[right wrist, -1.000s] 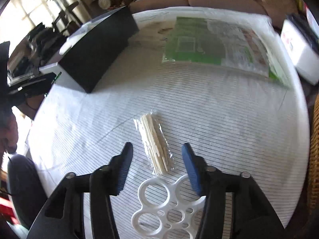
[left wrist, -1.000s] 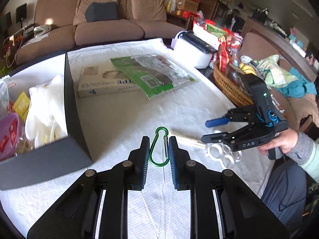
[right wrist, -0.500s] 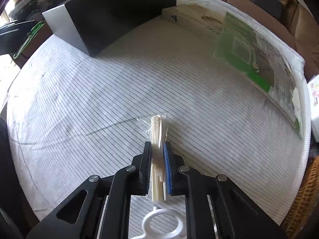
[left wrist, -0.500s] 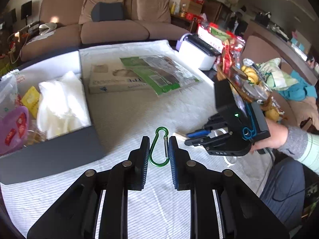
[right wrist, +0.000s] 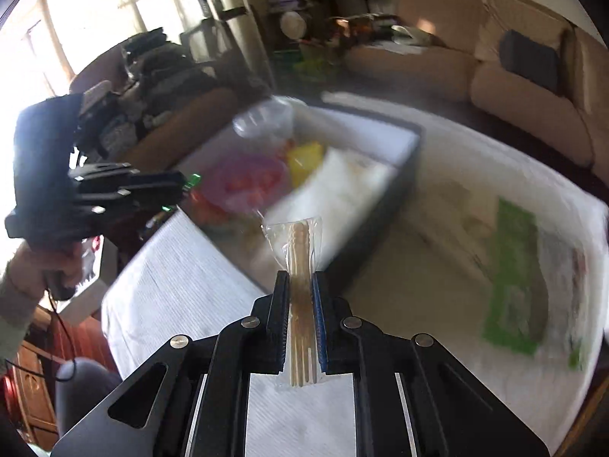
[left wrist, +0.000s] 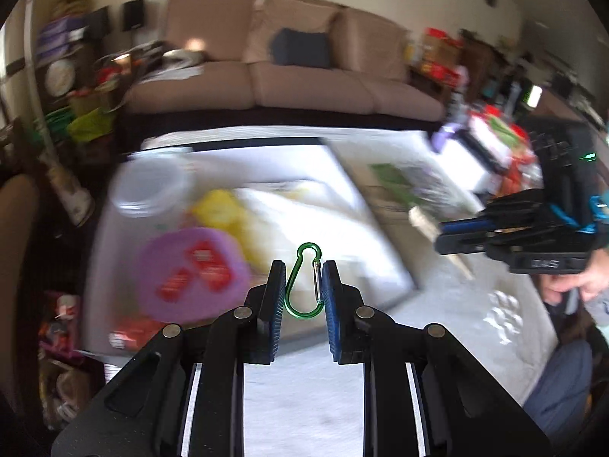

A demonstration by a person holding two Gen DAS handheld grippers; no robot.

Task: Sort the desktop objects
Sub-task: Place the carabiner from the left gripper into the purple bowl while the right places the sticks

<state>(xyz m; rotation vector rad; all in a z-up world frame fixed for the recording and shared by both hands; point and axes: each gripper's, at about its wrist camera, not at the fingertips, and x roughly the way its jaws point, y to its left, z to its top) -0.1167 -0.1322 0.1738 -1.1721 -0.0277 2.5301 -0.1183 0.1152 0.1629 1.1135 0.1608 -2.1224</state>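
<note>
My left gripper [left wrist: 303, 282] is shut on a green carabiner [left wrist: 304, 280], held in the air over the near wall of the dark storage box [left wrist: 396, 297]. My right gripper [right wrist: 298, 285] is shut on a clear packet of wooden sticks [right wrist: 298, 251], which pokes forward toward the box [right wrist: 407, 175]. In the left wrist view the right gripper [left wrist: 441, 236] hovers right of the box with the stick packet [left wrist: 422, 221] jutting left. In the right wrist view the left gripper [right wrist: 182, 190] hangs at the left with the carabiner's green tip [right wrist: 193, 179] showing.
The box holds a purple lid with red labels [left wrist: 190, 270], a yellow packet [left wrist: 219, 205], white cloth [left wrist: 304, 209] and a clear jar [left wrist: 148, 186]. A green bag [right wrist: 514, 278] lies on the white tablecloth, a white plastic ring holder [left wrist: 502, 320] near the person's hand [left wrist: 578, 285]. A sofa stands behind.
The right gripper closed on the stick packet and lifted it off the cloth. Both grippers rose and swung left toward the box, the left still carrying the carabiner.
</note>
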